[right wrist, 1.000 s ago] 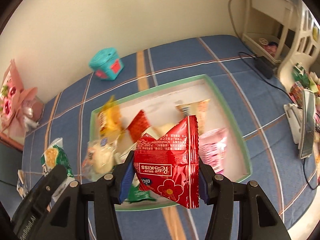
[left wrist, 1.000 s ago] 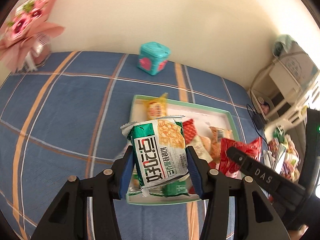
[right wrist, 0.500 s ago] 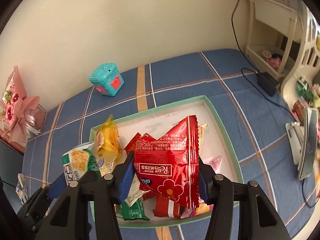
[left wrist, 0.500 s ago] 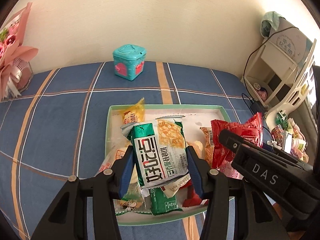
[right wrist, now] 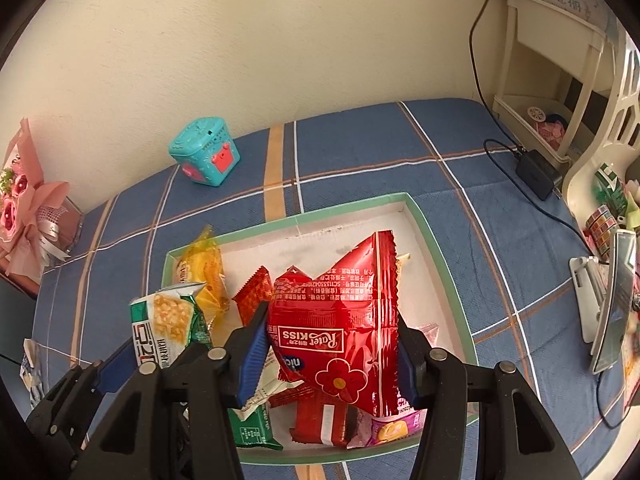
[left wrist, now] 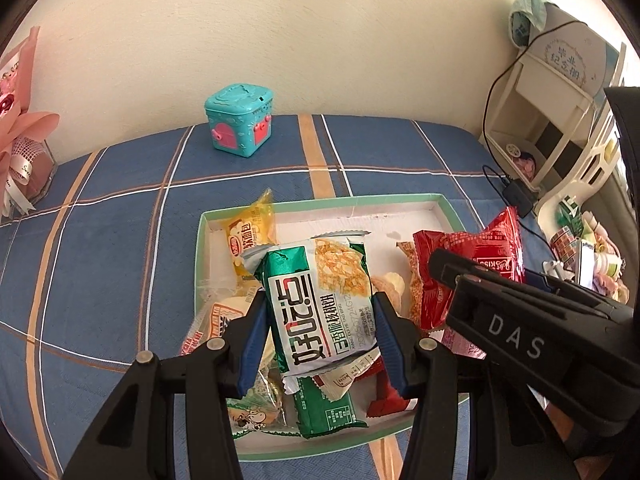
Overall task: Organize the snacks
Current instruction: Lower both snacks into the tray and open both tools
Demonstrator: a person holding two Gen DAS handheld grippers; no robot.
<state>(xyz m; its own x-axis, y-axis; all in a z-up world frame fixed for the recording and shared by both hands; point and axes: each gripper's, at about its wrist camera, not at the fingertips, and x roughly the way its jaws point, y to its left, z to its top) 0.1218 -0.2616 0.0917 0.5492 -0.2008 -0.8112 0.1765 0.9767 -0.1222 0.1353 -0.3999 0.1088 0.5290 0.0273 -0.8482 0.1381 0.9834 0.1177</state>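
Holding a green-and-white cracker packet (left wrist: 324, 304) clenched between the blue pads of the left gripper (left wrist: 320, 336), above the near half of the green-rimmed tray (left wrist: 320, 202). Running its long axis from 6 to 12 o'clock in the left wrist view, crimped top seam pointing toward 12, printed face turned up; gripping across the narrow width, likely to keep the packet from folding.

Grasping a red packet (right wrist: 340, 320) in the right gripper (right wrist: 330, 344), pads pressing on both side edges. Standing on end, long axis 6 to 12 o'clock, print reading upside down, one top corner peaking toward 1 o'clock.

Hanging both over the tray, apparently for release among the loose snacks, with a yellow packet (left wrist: 252, 236) at 10 o'clock. Sitting at 11 o'clock on the blue plaid cloth (left wrist: 120, 220): a teal box (left wrist: 239, 126).
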